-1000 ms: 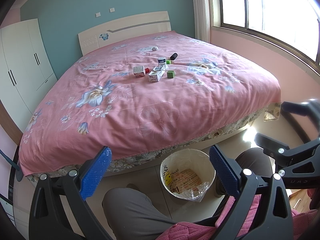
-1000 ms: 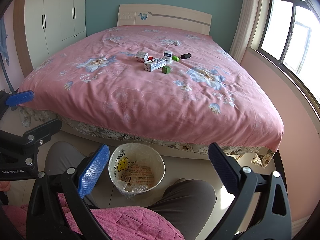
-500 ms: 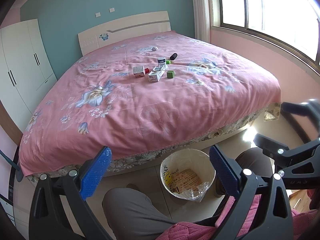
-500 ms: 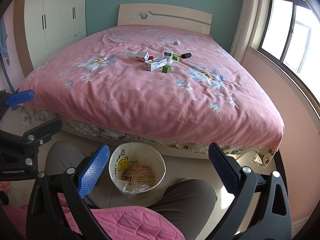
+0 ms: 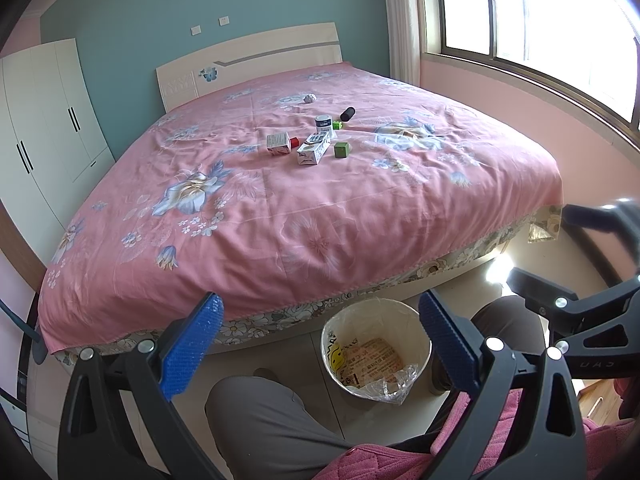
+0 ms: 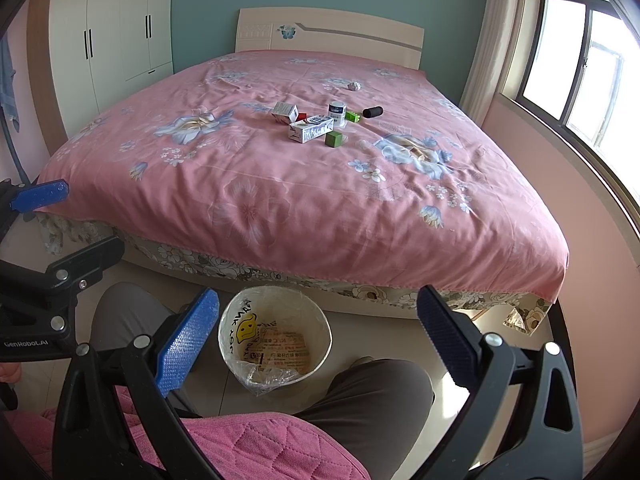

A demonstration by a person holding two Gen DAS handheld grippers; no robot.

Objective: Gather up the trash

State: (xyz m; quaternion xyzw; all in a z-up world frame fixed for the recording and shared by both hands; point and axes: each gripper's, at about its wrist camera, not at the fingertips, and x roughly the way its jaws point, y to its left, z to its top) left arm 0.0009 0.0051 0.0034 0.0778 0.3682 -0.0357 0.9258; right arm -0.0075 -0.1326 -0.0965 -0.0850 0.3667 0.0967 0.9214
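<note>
Trash lies in a cluster on the pink bed (image 5: 320,216) (image 6: 280,184): a white carton (image 5: 313,148) (image 6: 311,128), a small box (image 5: 278,143) (image 6: 285,112), a white jar (image 5: 323,123) (image 6: 337,111), green cubes (image 5: 341,149) (image 6: 334,139), a black cylinder (image 5: 347,114) (image 6: 372,112) and a crumpled paper ball (image 5: 309,98) (image 6: 354,86). A lined white bin (image 5: 376,350) (image 6: 275,340) with paper inside stands on the floor by the bed. My left gripper (image 5: 320,340) and right gripper (image 6: 318,328) hover open and empty above the bin, far from the trash.
A person's knees (image 5: 260,420) (image 6: 380,396) and a pink quilted garment (image 6: 260,448) fill the foreground. White wardrobes (image 5: 44,120) (image 6: 116,28) stand at the left, a window (image 5: 540,20) (image 6: 592,76) at the right. The headboard (image 6: 328,40) is far behind.
</note>
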